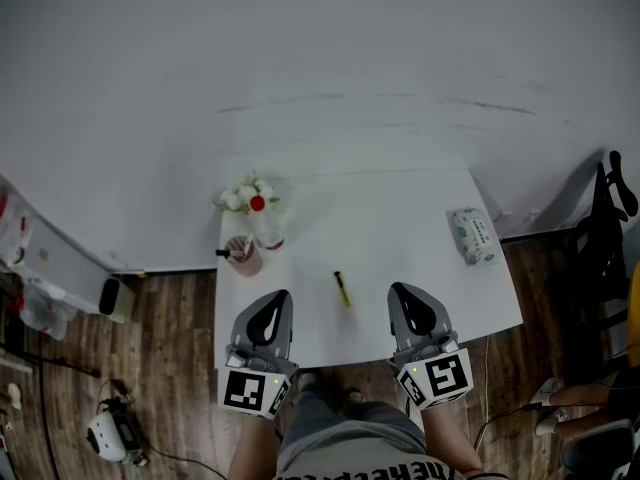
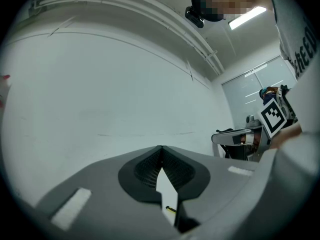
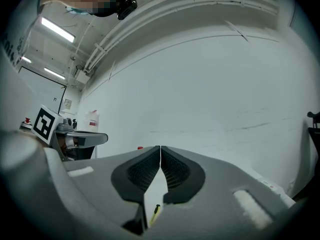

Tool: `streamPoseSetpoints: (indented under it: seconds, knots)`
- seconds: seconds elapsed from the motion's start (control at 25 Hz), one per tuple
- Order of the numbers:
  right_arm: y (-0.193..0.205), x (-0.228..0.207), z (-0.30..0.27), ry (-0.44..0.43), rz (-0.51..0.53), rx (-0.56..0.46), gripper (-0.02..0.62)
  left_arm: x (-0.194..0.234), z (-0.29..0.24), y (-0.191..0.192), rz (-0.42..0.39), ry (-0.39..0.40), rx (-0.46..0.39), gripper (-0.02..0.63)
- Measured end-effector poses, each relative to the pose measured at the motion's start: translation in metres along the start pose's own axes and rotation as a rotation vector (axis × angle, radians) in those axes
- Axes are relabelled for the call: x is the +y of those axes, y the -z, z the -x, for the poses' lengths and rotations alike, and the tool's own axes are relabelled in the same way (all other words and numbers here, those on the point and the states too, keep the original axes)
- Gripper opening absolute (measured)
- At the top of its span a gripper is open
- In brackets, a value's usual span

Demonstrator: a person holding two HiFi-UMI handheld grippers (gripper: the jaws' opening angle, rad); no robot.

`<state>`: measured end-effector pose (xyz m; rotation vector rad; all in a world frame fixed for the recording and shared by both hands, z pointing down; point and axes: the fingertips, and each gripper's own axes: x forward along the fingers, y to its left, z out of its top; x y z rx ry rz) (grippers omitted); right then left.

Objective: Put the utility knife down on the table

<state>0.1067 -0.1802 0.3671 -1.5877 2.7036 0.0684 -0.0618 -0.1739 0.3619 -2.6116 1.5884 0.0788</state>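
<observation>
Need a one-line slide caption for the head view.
Slim yellow-and-black utility knife lies on the white table between the shut, empty left tongs and right tongs.

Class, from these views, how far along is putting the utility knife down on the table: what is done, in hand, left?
Done: the knife lies flat on the table, between the two tools, touching neither. In hand: nothing; the left tool and right tool are both shut and empty. Left: nothing visible; the job looks finished.
</observation>
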Motion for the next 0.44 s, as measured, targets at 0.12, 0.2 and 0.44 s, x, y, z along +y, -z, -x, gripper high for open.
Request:
streamPoseSetpoints:
  seconds: [0.12, 0.2, 0.44]
  knots:
    - [-0.0012, -0.0009, 0.0025, 0.0, 0.0, -0.005, 0.002, -0.0021, 0.0007, -0.0003, 0.0, -0.002, -0.002, 0.014]
    - [-0.002, -0.0013, 0.004, 0.001, -0.001, -0.009, 0.002, -0.0032, 0.0012, -0.0007, -0.001, -0.004, -0.004, 0.014]
    - [-0.0034, -0.0029, 0.0074, 0.003, -0.002, -0.012, 0.002, -0.0055, 0.0022, -0.0021, -0.003, -0.006, -0.005, 0.014]
